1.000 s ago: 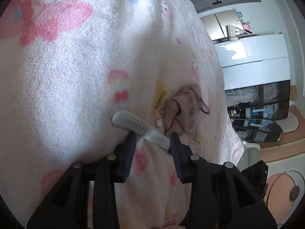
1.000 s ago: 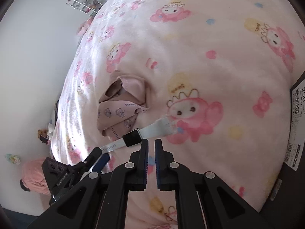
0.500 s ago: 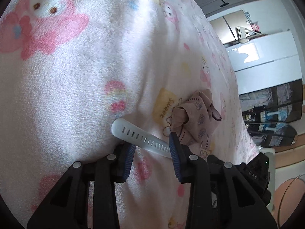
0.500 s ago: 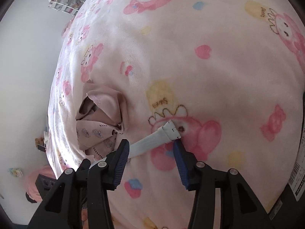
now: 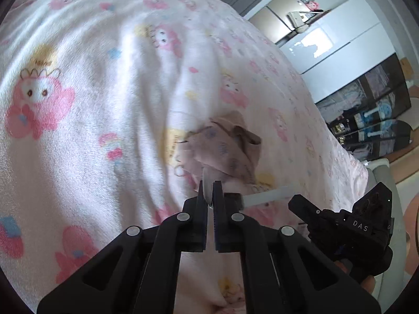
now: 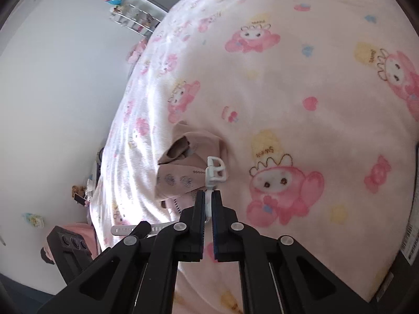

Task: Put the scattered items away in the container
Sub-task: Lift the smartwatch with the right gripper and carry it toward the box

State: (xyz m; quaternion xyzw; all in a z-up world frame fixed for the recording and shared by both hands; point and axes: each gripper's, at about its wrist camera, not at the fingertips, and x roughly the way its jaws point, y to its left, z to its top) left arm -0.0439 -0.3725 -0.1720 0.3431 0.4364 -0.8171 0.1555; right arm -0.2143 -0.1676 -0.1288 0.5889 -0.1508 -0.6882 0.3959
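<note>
The watch [image 6: 215,172] has a pale grey-white rubber strap with a row of holes on one end, a square buckle on the other, and a dark body between. It hangs just above the pink cartoon-print blanket [image 5: 91,110], held at both ends. The left gripper [image 5: 209,196] has just been closing and now pinches the holed strap end between its blue-lined pads; the right gripper [image 6: 208,198] has likewise just been closing and now clamps the strap just below the buckle, which sticks up past its tips. The watch body is mostly hidden behind the left gripper's fingers, and motion blur softens the left view. Just beyond the watch lies a crumpled beige cloth [image 6: 183,167] printed with small shells, partly covered by the strap. Far right in the left view stand a white cabinet [image 5: 337,41] and dark shelves [image 5: 366,120]; a white wall [image 6: 52,83] fills the left of the right view.
</note>
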